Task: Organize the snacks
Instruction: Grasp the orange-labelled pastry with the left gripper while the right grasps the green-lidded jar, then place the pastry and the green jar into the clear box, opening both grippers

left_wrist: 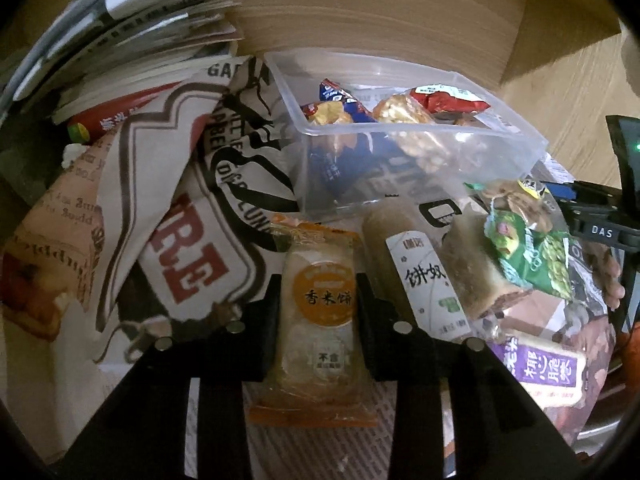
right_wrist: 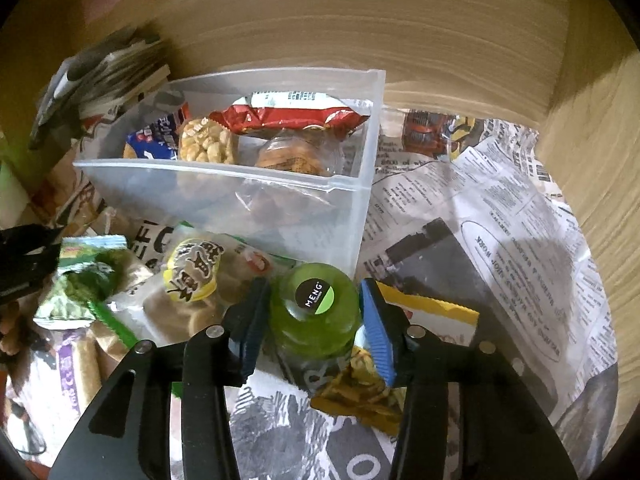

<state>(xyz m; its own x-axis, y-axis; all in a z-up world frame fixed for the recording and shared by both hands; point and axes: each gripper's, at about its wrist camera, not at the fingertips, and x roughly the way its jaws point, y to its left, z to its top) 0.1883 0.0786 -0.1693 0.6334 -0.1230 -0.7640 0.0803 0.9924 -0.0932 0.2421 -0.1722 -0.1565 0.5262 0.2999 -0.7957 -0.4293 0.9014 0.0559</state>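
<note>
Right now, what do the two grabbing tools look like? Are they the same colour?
Not quite. The left tool is all black: two chunky black fingers on flat black arms joined by round silver pins. The right tool has the same black arms and silver pins, but its fingers wear ridged blue pads. Seen from the left camera, its black body carries white letters, DAS, and a small green light.

Pale wooden walls [right_wrist: 400, 20] enclose a newspaper-lined surface [right_wrist: 500, 220], dimly lit.
</note>
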